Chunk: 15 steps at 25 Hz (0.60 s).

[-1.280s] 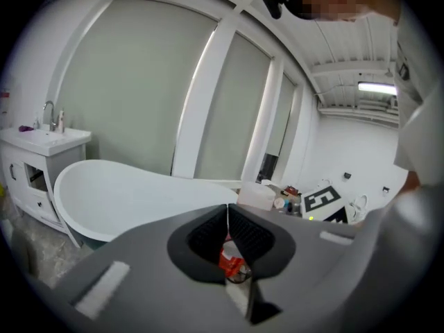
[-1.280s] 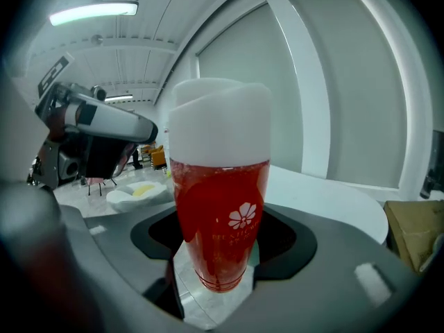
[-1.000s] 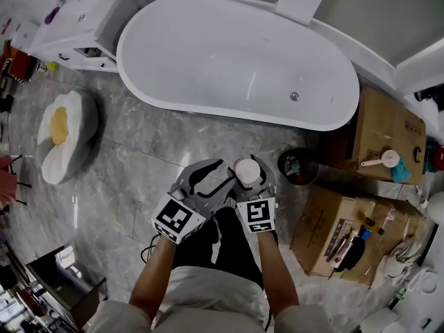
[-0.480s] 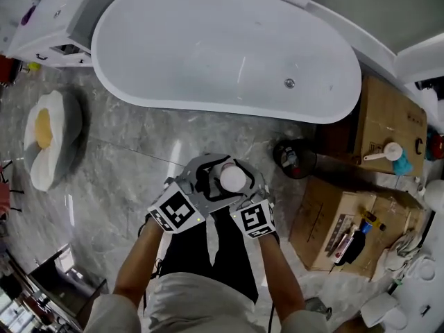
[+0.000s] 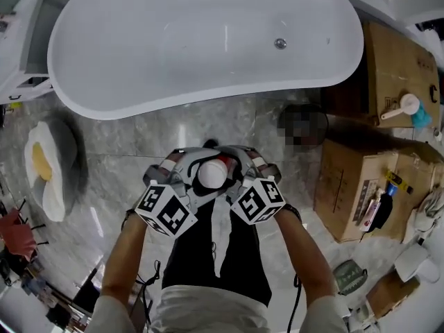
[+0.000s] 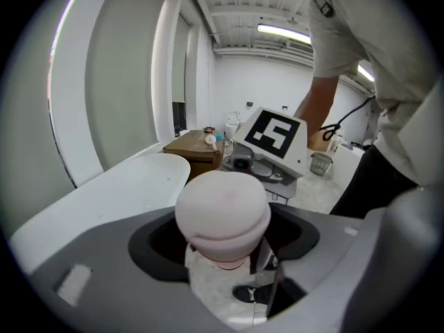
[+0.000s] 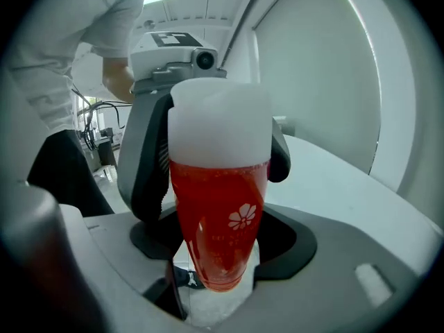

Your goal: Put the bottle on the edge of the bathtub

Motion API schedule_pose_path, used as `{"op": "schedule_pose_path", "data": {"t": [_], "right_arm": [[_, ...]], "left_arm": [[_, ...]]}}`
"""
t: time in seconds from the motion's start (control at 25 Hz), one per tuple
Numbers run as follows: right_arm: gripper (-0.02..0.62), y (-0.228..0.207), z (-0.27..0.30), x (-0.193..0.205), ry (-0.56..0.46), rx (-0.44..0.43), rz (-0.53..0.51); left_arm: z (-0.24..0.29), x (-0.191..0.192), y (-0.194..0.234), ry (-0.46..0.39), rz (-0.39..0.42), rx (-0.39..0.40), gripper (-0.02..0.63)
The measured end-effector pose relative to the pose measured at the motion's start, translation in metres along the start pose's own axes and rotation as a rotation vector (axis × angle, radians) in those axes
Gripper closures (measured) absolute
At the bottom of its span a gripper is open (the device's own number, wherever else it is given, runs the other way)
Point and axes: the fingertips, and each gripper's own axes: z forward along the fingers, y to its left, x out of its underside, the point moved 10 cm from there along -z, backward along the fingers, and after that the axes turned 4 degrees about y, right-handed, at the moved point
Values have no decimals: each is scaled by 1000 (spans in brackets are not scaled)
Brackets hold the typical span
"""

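A red bottle (image 5: 211, 175) with a white cap (image 6: 222, 210) stands upright over the grey floor, short of the white bathtub (image 5: 208, 99). My right gripper (image 5: 239, 164) is shut on the bottle's red body (image 7: 218, 227). My left gripper (image 5: 191, 168) faces it from the other side. Its jaws have just been opening wide and then closing a little, and they stand around the cap with no pad visibly pressing on it. In the right gripper view the left gripper's grey fingers (image 7: 149, 158) show behind the bottle. The tub's rim (image 6: 132, 186) lies beyond both grippers.
Cardboard boxes (image 5: 399, 68) (image 5: 361, 186) with small items stand right of the tub, with a dark bin (image 5: 302, 127) by them. An egg-shaped cushion (image 5: 45, 168) lies on the floor at the left. A white cabinet (image 5: 21, 40) stands at the tub's left end.
The left gripper has swung in from the left and its jaws now stand around the bottle's cap. Both grippers and the bottle have sunk, and the tub sits higher in the head view.
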Motion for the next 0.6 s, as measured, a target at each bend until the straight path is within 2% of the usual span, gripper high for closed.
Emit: {"op": "schedule_pose_path", "data": {"t": [0.16,0.36,0.48,0.52,0.6], "right_arm": [[308,-4,18,19,25,29,30],[308,-1,35,39,44,39,60],[308,3,38,47,63,57,65],[308,4,39,50,67,70,84],[308,5,40,61,48,112,193]], "left_arm": [[19,19,8,29,36,23,259],[34,34,10,23,10,70,261],[40,41,7,9,21,77,261],[42,44,7,2,21,74,261],[47,50,9,-17,-2,71,262]]}}
